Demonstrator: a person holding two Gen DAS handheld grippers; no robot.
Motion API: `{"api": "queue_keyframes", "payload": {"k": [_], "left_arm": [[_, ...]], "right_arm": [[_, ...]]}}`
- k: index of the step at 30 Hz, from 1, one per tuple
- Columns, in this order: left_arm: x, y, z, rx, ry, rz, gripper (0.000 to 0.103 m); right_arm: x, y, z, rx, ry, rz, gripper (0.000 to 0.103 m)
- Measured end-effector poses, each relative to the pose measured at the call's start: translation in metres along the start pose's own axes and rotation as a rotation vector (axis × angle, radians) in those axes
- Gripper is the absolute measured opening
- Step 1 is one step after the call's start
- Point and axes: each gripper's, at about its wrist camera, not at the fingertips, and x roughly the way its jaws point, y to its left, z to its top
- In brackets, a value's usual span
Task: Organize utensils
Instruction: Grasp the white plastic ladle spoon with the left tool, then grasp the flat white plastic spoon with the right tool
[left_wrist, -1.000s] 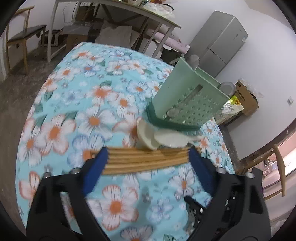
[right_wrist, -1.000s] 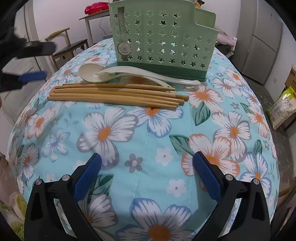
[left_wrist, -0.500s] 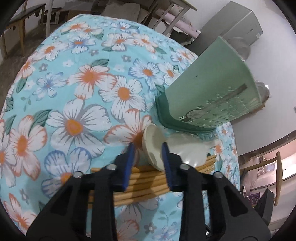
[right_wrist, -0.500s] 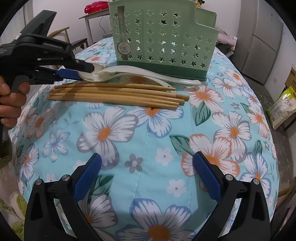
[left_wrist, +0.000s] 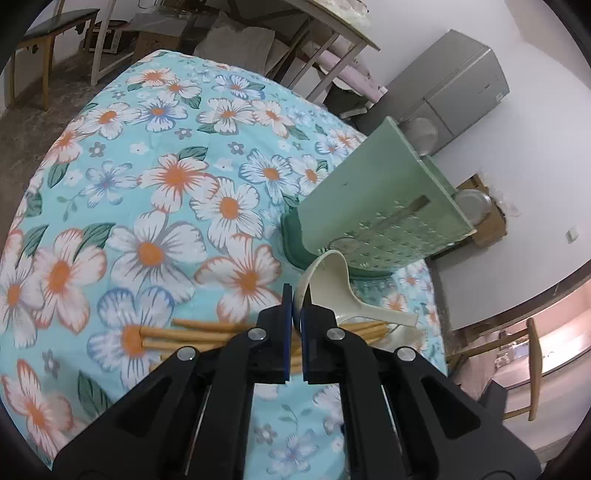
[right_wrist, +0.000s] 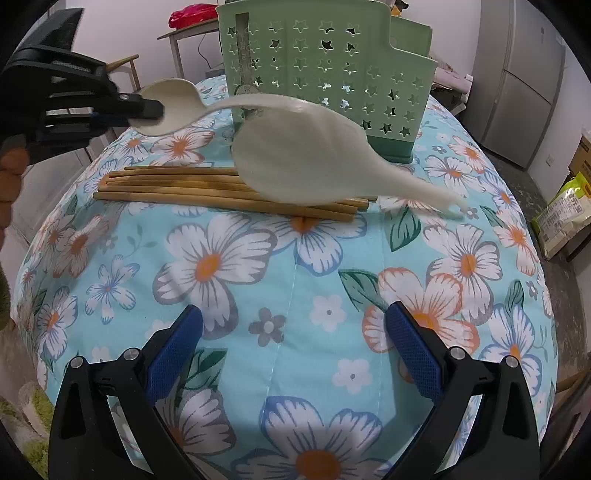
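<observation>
Even indoor light fills both fisheye views, shadows soft beneath the chopsticks (right_wrist: 225, 192). Straight lines bow toward black vignetted corners. Motion blur smears the pale rice paddle (right_wrist: 306, 162) in the right wrist view; the flowered cloth (right_wrist: 295, 280) stays sharp.

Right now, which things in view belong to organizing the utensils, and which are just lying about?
Part of the job:
- soup spoon, pinched by the left gripper
- rice paddle
- chopsticks
- green utensil holder
- right gripper, open, waiting

Just lying about:
- fridge
- wooden chair
- snack bag
- side table
</observation>
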Motion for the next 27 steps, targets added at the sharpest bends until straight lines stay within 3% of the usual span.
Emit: {"api": "queue_keyframes", "payload": {"k": [10, 14, 18, 22, 27], "left_arm": [[-0.031, 0.01, -0.031, 0.001, -0.034, 0.036, 0.003], [-0.044, 0.02, -0.04, 0.017, -0.061, 0.103, 0.003], [-0.051, 0.03, -0.046, 0.024, -0.078, 0.167, 0.003], [-0.052, 0.035, -0.049, 0.024, -0.09, 0.199, 0.003], [-0.05, 0.039, -0.053, 0.021, -0.086, 0.211, 0.003]], "right_arm": [[0.0, 0.0, 0.0, -0.001, -0.003, 0.0, 0.097], [-0.002, 0.002, -0.001, -0.008, -0.002, -0.006, 0.096], [-0.012, 0.01, -0.003, -0.057, -0.031, -0.028, 0.083], [-0.022, 0.022, -0.004, -0.14, -0.106, -0.127, 0.071], [-0.021, 0.03, -0.004, -0.252, -0.135, -0.245, 0.057]]}}
